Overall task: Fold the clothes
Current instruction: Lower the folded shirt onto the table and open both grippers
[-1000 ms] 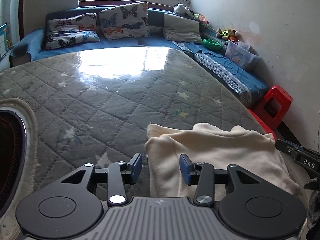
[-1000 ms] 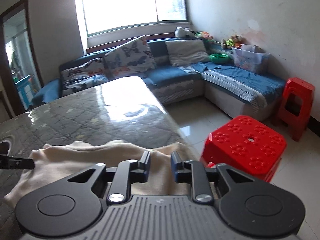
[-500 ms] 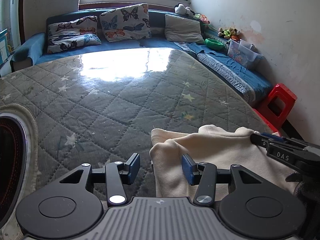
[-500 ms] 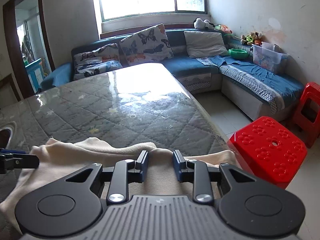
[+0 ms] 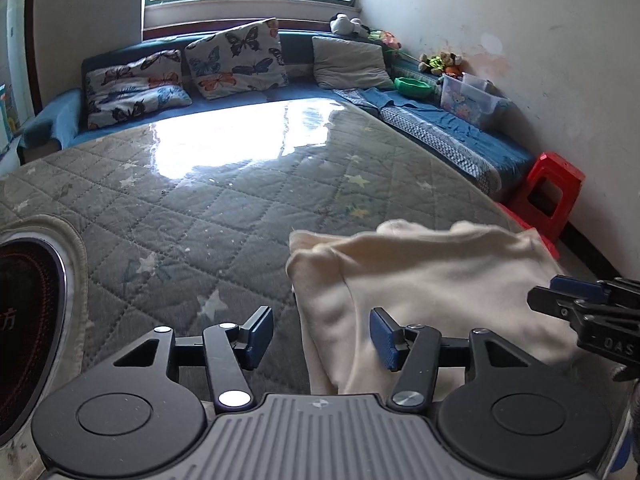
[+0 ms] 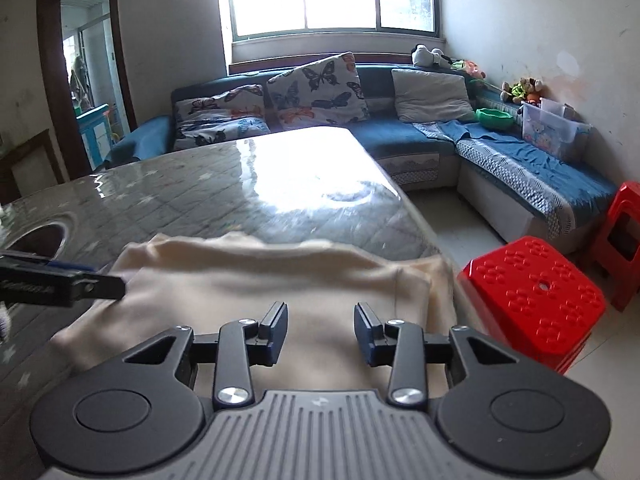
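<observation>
The left gripper is spread wide at the left edge of the cream garment, holding nothing. The garment lies folded on the quilted desk near its right edge. The right gripper is spread above the garment, gripping nothing.

Item: cream garment, soft knit/fleece, plain, no print. State: part-folded, layers doubled w/ a seam line showing near its right end; a few soft wrinkles, far edge bunched. Pose: lying flat. Loc: near-right corner of quilted grey desk, right end reaching the desk edge.
</observation>
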A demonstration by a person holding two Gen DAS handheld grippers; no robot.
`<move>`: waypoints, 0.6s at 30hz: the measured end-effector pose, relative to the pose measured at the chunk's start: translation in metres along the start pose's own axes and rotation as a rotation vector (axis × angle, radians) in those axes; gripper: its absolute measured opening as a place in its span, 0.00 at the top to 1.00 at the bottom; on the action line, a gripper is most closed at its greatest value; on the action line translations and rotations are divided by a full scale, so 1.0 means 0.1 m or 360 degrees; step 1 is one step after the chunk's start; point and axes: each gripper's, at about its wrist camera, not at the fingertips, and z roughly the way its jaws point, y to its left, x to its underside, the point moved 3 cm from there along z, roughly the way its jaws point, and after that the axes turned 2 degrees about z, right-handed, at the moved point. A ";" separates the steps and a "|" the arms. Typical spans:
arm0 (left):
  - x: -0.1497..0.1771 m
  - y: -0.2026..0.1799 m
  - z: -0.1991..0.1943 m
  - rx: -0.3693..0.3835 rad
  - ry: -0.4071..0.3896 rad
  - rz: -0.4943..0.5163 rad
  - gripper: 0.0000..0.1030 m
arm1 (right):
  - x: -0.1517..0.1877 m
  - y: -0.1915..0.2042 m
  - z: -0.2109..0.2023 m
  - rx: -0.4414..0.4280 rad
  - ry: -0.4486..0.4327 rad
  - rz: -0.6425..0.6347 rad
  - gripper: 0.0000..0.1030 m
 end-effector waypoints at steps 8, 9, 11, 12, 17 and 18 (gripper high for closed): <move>0.17 -0.08 -0.06 -0.0066 -0.0018 0.0078 0.39 | 0.21 0.11 -0.15 0.0073 -0.0016 -0.0050 0.51; 0.18 -0.09 -0.08 -0.0075 -0.0028 0.0090 0.37 | 0.21 0.12 -0.18 0.0073 -0.0025 -0.0044 0.48; 0.20 -0.09 -0.13 -0.0080 -0.0039 0.0094 0.36 | 0.23 0.15 -0.21 0.0075 -0.0030 -0.0047 0.47; 0.20 -0.09 -0.15 -0.0078 -0.0043 0.0088 0.33 | 0.24 0.17 -0.24 0.0084 -0.0030 -0.0049 0.46; 0.28 -0.07 -0.24 -0.0083 -0.0048 0.0071 0.24 | 0.32 0.20 -0.32 0.0087 -0.0027 0.0015 0.28; 0.30 -0.06 -0.26 -0.0085 -0.0049 0.0069 0.20 | 0.34 0.20 -0.34 0.0086 -0.0026 0.0027 0.25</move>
